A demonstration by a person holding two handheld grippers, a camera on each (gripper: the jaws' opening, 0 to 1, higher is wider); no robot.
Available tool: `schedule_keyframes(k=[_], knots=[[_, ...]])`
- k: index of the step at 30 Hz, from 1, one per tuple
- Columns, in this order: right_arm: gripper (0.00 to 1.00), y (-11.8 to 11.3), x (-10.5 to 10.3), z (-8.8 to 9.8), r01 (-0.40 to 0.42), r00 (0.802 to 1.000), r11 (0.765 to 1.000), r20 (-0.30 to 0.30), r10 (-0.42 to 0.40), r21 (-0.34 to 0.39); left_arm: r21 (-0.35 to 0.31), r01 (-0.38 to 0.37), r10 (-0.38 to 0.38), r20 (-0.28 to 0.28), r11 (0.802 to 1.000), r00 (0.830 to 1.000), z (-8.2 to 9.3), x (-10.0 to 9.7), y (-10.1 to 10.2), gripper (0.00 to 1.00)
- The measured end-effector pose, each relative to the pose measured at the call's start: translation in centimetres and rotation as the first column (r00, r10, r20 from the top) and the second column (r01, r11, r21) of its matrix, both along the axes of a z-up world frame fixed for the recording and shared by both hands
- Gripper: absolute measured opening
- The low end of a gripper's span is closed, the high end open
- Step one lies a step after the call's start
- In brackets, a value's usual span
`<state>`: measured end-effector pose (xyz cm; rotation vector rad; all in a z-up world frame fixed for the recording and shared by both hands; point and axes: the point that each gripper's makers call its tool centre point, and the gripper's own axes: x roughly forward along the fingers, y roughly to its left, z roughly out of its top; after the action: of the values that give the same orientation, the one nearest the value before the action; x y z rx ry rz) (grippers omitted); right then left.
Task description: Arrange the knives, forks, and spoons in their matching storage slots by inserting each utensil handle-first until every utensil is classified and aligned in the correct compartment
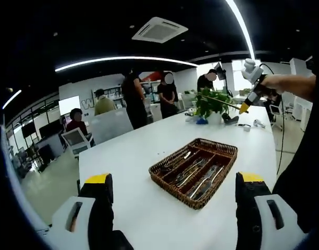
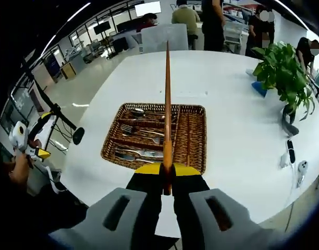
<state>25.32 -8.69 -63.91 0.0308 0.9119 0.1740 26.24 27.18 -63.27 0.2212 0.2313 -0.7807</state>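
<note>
A brown wicker tray (image 1: 172,190) with several slots sits on the white table (image 1: 128,156), holding metal utensils (image 1: 193,172). My left gripper (image 1: 175,178) hangs open before the tray with nothing between its fingers. High at the right, a person's hand holds my right gripper (image 1: 245,108), shut on a thin wooden stick (image 1: 219,100). In the right gripper view the stick (image 2: 167,104) runs straight up from the shut right gripper (image 2: 167,169), above the tray (image 2: 204,135). Spoons, forks and knives (image 2: 141,138) lie in the tray's left slots. My left gripper (image 2: 37,152) shows at far left.
A potted plant (image 2: 282,73) stands at the table's far right, also seen as the plant (image 1: 211,102) behind the tray. Small devices (image 2: 291,151) lie near the right table edge. Several people (image 1: 133,99) and chairs (image 1: 76,139) are beyond the far end.
</note>
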Motion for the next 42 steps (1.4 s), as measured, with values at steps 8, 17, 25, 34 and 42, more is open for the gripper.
schedule_keyframes(k=[8, 17, 25, 34, 42], knots=[[0.04, -0.9, 1.8, 0.2, 0.021, 1.000, 1.000, -0.012, -0.021, -0.023, 0.005, -0.004, 0.004, -0.004, 1.000, 1.000, -0.1, -0.2, 0.2, 0.99], [0.04, -1.2, 2.2, -0.3, 0.032, 0.999, 0.999, -0.028, -0.033, -0.030, 0.007, -0.008, 0.008, 0.012, 1.000, 1.000, 0.3, -0.3, 0.2, 0.99], [0.04, -1.5, 2.3, -1.4, 0.043, 0.998, 0.998, -0.050, -0.044, -0.039, 0.007, -0.011, 0.011, 0.003, 1.000, 1.000, 0.0, -0.2, 0.5, 0.99], [0.04, -2.0, 2.4, -2.4, 0.055, 0.996, 0.997, -0.070, -0.058, -0.046, 0.018, -0.005, 0.005, 0.009, 1.000, 1.000, 0.0, -0.2, 0.3, 0.99], [0.04, -2.9, 2.1, -4.0, 0.077, 0.992, 0.995, -0.092, -0.082, -0.059, 0.013, -0.004, 0.004, 0.006, 1.000, 1.000, -0.1, -0.2, 0.2, 0.99]])
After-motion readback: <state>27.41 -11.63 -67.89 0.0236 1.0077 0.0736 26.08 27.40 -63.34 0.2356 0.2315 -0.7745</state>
